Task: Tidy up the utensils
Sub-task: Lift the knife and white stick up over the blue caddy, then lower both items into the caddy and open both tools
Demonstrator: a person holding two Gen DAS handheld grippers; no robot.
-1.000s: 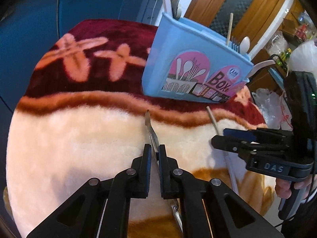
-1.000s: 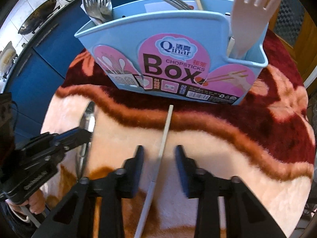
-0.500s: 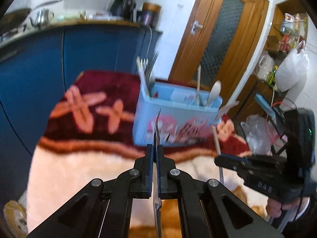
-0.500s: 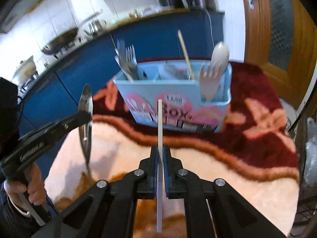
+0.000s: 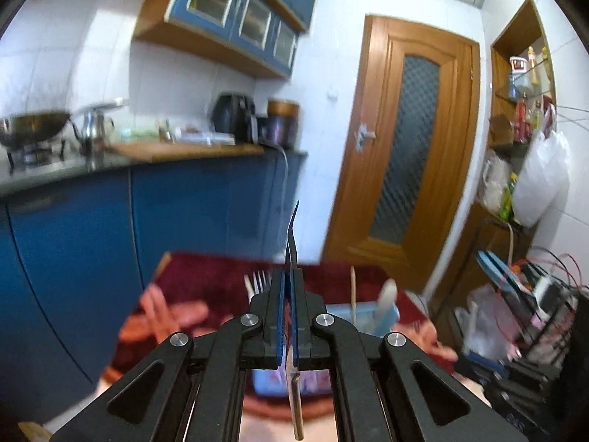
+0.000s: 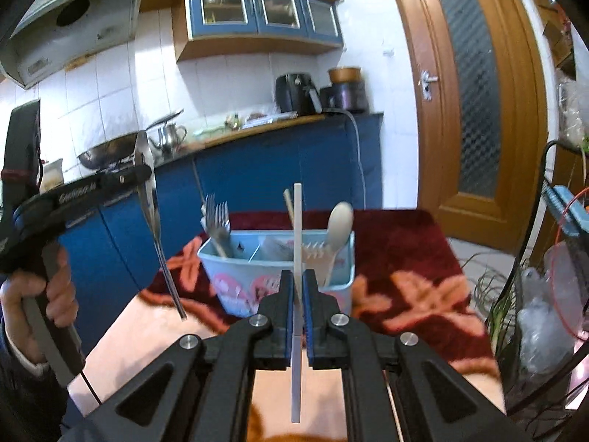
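Your left hand (image 6: 40,305) grips the handle of the left gripper (image 5: 289,316), which is clenched on a metal knife (image 6: 149,199). In the right wrist view the knife hangs nearly upright in the air, its broad end above the fingers and its thin handle pointing down, well above the blanket-covered surface (image 6: 401,269). In the left wrist view you look along the knife edge-on, its tip curving up between the pads.

Moving right, the light-blue utensil box (image 6: 235,280) stands on the dark red part of the blanket. Its left compartment holds metal forks (image 6: 217,221). Further right in the box stand a wooden chopstick (image 6: 288,202) and a pale spoon (image 6: 340,224) beside a pale plastic fork (image 6: 313,250); which compartments these sit in is hard to tell.

In front of the box, your right gripper (image 6: 298,313) is clamped on a white chopstick (image 6: 296,228), held upright, with one end rising above the fingers across the box and the other end hanging below them. Both utensils are off the surface and on your side of the box, the knife to its left and the chopstick in line with its middle.
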